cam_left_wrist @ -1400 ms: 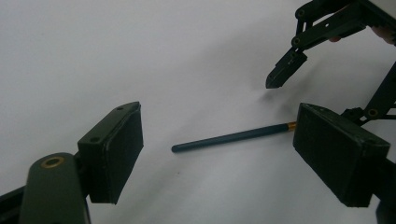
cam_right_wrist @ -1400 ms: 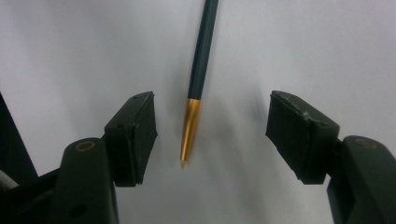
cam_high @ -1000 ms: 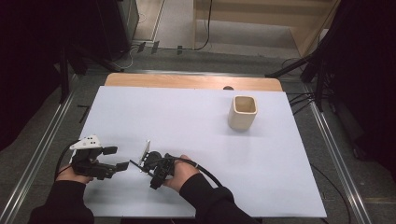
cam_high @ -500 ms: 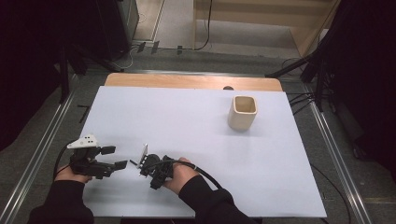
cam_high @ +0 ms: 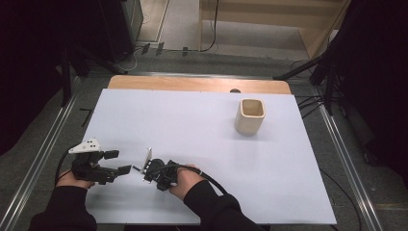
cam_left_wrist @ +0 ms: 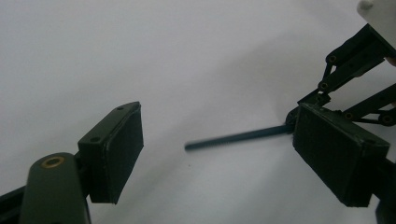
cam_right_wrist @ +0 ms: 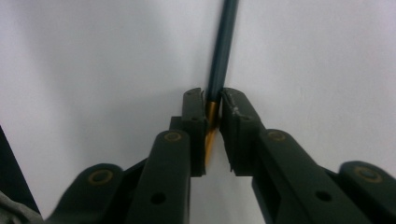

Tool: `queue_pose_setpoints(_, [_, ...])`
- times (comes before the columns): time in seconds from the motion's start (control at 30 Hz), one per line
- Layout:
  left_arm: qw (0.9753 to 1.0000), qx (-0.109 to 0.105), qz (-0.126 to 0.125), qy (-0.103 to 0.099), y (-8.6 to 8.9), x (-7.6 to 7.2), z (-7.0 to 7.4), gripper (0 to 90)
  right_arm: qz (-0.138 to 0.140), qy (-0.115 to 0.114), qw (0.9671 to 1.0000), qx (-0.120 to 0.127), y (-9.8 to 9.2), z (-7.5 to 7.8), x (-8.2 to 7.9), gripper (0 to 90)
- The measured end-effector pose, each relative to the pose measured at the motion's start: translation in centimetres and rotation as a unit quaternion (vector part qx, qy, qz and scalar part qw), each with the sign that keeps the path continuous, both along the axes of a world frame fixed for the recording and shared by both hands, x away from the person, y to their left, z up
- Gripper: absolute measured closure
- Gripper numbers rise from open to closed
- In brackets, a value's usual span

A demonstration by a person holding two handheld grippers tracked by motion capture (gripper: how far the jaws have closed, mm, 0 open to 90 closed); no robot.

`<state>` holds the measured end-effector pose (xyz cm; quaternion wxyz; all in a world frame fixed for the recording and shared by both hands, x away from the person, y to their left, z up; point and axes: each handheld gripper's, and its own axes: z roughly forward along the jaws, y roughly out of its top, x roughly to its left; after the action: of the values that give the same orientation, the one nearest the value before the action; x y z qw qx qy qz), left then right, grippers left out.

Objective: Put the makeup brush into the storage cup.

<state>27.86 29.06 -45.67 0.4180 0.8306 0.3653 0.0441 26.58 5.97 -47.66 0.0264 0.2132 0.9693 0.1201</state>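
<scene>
Low at the frame's bottom left, the right gripper (cam_right_wrist: 212, 109) pinches a dark pen (cam_right_wrist: 223, 44) by its gold end, while the left gripper (cam_left_wrist: 217, 151) gapes wide around its tip. A cup (cam_high: 250, 116) stands upper right on the table (cam_high: 183, 115).

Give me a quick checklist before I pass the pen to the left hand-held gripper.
1. Right hand-held gripper shut on pen: ok.
2. Grip sits at the pen's gold end, not mid-shaft: not ok.
3. Left hand-held gripper open: ok.
4. Pen's free end lies between the left jaws: ok.
5. Cup far from both hands: ok.
6. Pen tip or cap state: cannot tell.
</scene>
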Motion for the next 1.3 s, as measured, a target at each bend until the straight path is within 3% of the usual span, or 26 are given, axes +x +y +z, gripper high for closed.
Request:
queue_pose_setpoints(0.37, [1.0,-0.002,0.0,-0.001,-0.1,0.0,0.0,16.9,-0.021,0.035,0.9992,0.008,-0.3,0.1,0.8,85.0])
queue_pose_setpoints(0.83, [0.9999,-0.007,-0.005,-0.013,-0.1,-0.1,0.3,16.9,-0.035,0.057,0.9963,0.053,-1.7,0.8,1.8,85.1])
queue_pose_setpoints(0.97, [0.9998,-0.014,-0.004,-0.013,-0.1,-0.1,0.5,16.9,-0.032,0.059,0.9955,0.067,-2.6,1.2,2.1,85.1])
queue_pose_setpoints(1.13, [0.9988,-0.047,-0.015,0.001,0.0,0.0,1.0,15.3,-0.039,0.06,0.9934,0.089,-4.3,2.1,2.4,85.1])
queue_pose_setpoints(1.3, [0.9986,-0.046,-0.027,-0.003,-0.4,0.0,1.0,15.2,-0.048,0.064,0.9902,0.114,-6.5,2.6,2.5,85.1])
